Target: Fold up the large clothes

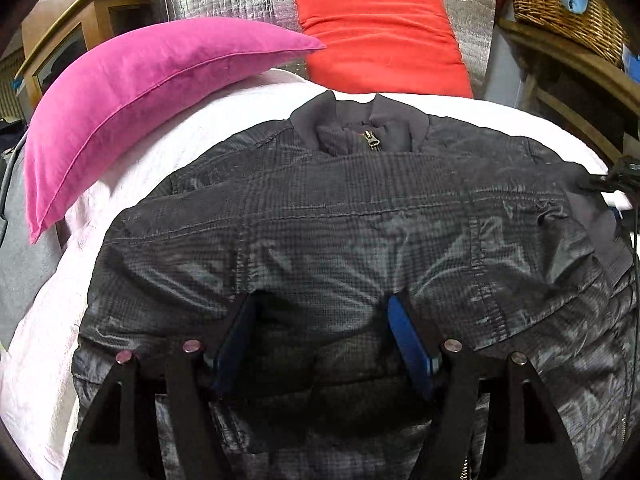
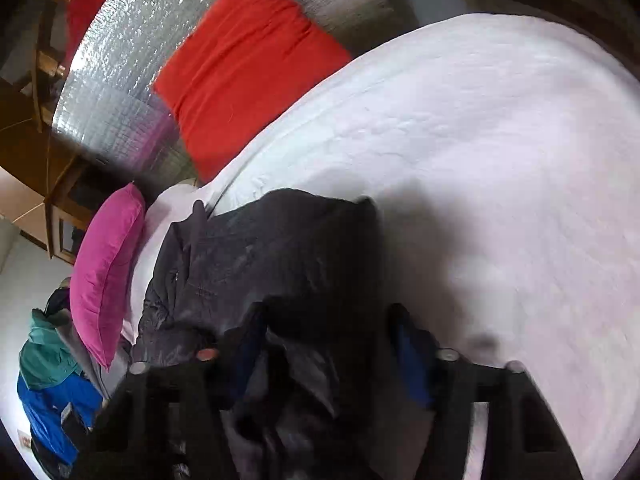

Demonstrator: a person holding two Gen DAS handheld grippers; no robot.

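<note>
A dark grey quilted jacket [image 1: 340, 216] lies front-up on the white bed [image 1: 132, 168], collar and zipper [image 1: 372, 140] at the far end. My left gripper [image 1: 322, 308] is open, its blue-padded fingers [image 1: 404, 336] pressed down on the jacket's lower middle, fabric bulging between them. In the right wrist view the jacket [image 2: 260, 256] is bunched at the bed's left side. My right gripper [image 2: 324, 320] is open around a loose fold of jacket fabric; the view is blurred, so contact is unclear.
A pink pillow [image 1: 120, 96] lies at the bed's far left and a red cushion [image 1: 380, 40] leans on a silver foil wall. A wicker basket [image 1: 560, 4] sits on a wooden shelf at right. Blue and green clothes [image 2: 52, 380] lie beside the bed.
</note>
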